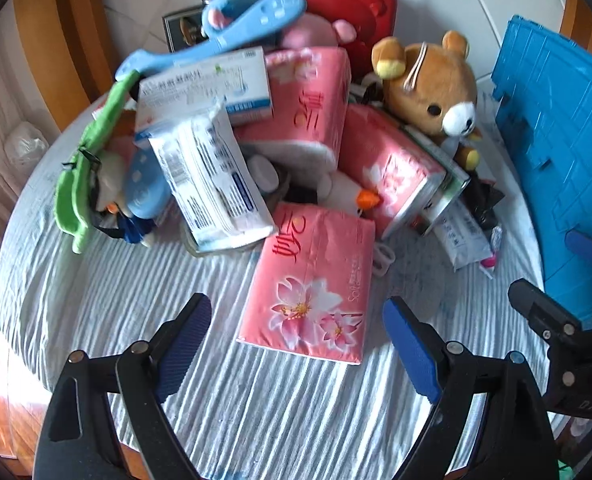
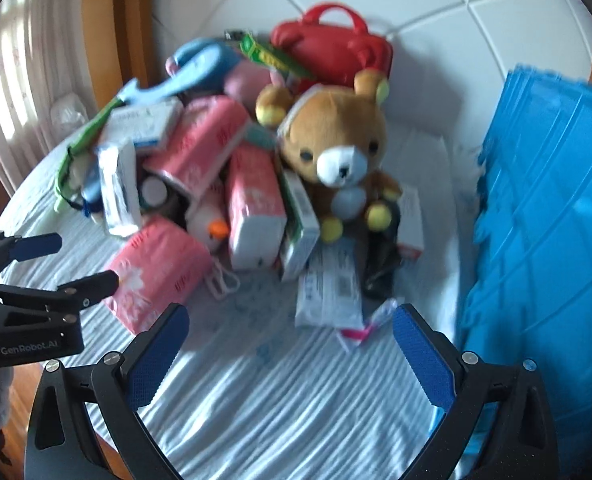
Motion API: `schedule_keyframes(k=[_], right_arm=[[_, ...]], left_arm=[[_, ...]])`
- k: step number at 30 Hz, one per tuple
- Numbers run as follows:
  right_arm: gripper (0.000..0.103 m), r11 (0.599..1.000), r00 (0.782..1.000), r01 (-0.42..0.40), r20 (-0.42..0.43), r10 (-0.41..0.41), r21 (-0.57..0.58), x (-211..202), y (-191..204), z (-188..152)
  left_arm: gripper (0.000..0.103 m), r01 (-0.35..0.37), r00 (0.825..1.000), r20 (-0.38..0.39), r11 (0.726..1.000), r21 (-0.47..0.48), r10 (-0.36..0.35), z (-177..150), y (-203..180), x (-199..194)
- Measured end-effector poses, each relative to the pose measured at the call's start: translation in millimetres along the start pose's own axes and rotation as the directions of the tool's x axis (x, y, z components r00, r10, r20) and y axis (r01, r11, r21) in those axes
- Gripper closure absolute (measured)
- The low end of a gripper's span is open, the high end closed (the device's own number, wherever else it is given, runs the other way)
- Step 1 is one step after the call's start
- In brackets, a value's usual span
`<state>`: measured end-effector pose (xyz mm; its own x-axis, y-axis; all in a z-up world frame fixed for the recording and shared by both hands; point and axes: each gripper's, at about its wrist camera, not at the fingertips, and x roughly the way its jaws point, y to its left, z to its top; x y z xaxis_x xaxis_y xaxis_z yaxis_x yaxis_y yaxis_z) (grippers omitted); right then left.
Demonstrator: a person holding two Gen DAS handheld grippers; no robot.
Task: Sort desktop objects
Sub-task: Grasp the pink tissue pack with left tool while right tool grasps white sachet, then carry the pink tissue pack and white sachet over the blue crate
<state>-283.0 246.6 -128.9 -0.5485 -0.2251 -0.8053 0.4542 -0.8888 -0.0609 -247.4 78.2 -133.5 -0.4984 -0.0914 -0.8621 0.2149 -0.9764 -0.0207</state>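
Sorting is looking barely begun: at lower left of its own view the left gripper (image 1: 296,344) is hovering released, lining up on the pink tissue pack (image 1: 310,284) lying centre-frame on the striped counter (image 1: 115,280); next it needs lowering and clenching. Rightward, the right gripper (image 2: 289,354) is hanging released, empty; the blue crate (image 2: 544,216) is running off-frame, and the pile's lower items are blurring together.

Left tongs (image 1: 296,344) agape, empty; right tongs (image 2: 291,352) likewise, slightly blurred.
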Motion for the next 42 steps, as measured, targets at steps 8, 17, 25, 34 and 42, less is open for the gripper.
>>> schedule_keyframes(k=[8, 17, 25, 34, 42], right_arm=[[0.0, 0.994, 0.988, -0.001, -0.152, 0.017, 0.106, 71, -28, 0], [0.022, 0.985, 0.964, 0.027, -0.267, 0.02, 0.171, 139, -54, 20], [0.057, 0.993, 0.959, 0.054, -0.283, -0.023, 0.103, 136, -43, 14], [0.059, 0.989, 0.981, 0.051, -0.194, -0.024, 0.137, 59, -39, -20], [0.059, 0.995, 0.998, -0.039, -0.041, 0.043, 0.096, -21, -12, -18]], left_arm=[[0.015, 0.01, 0.995, -0.103, 0.999, 0.047, -0.005, 10, -11, 57], [0.014, 0.025, 0.987, -0.158, 0.998, 0.062, -0.015, 24, -15, 87], [0.02, 0.04, 0.989, -0.145, 0.998, 0.043, -0.033, 18, -14, 77], [0.021, 0.074, 0.994, -0.087, 0.996, 0.056, -0.069, -12, -19, 26], [0.021, 0.049, 0.998, 0.035, 0.997, 0.06, -0.051, -11, -7, -28]])
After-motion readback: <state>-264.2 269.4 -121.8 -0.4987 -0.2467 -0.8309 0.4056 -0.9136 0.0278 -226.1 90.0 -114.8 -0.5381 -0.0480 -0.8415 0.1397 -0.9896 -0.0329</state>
